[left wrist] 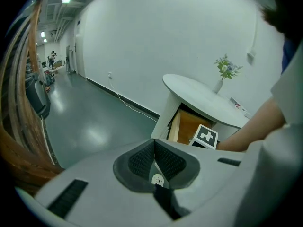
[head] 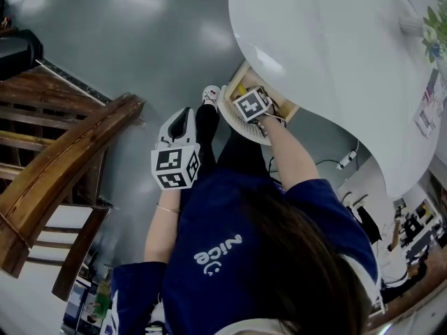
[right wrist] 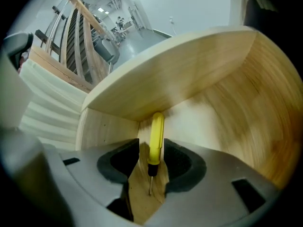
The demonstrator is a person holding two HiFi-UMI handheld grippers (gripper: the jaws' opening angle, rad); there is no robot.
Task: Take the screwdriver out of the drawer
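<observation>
My left gripper [head: 183,117] hangs in the air to the left of the open wooden drawer [head: 238,81], outside it, with its jaws pressed together on nothing. My right gripper [right wrist: 152,169] reaches inside the drawer. Its jaws are parted a little wider than the yellow-handled screwdriver [right wrist: 155,138], which lies between them on the drawer's floor, handle toward the drawer's back corner. I cannot tell whether either pad touches the handle. Above the drawer sits a white round table [head: 328,47].
</observation>
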